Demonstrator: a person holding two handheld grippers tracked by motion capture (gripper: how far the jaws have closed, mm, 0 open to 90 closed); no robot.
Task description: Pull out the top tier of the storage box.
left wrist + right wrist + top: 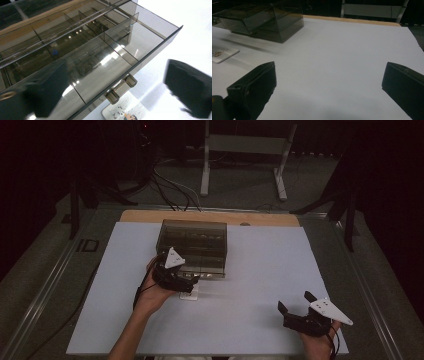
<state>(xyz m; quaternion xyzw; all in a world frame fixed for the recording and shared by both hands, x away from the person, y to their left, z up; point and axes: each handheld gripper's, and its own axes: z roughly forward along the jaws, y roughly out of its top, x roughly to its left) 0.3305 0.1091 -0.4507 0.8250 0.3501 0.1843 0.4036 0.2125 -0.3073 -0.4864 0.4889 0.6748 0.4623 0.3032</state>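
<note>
Work in hand: I judge it to be pulling out the drawer [117,53] of the smoked-acrylic organiser box [195,240] by its handle [121,87].
Left tongs [192,279]: I see them at the drawer front; the jaws stand wide apart and grip nothing.
Handle position: in the left gripper view, the metal bar handle sits between and just ahead of my two jaws, untouched by either pad.
Drawer state: pulled out from the box, its dividers and compartments exposed beyond the left jaw. I can make out a small blue item [55,52] in one far compartment; the near ones look bare.
Card: a small illustrated card [125,111] lies flat on the white sheet [260,285] directly below the handle, just under my left tongs.
Right tongs [296,303]: parked well apart to the right, low over the sheet, jaws spread, nothing between them.
Done, as I judge it: the drawer is open and the handle let go.
Left, as I judge it: the card is still outside; it likely has to be picked up and placed in a compartment, then the drawer pushed shut.
Doubt: I cannot tell how far the drawer can still travel.
</note>
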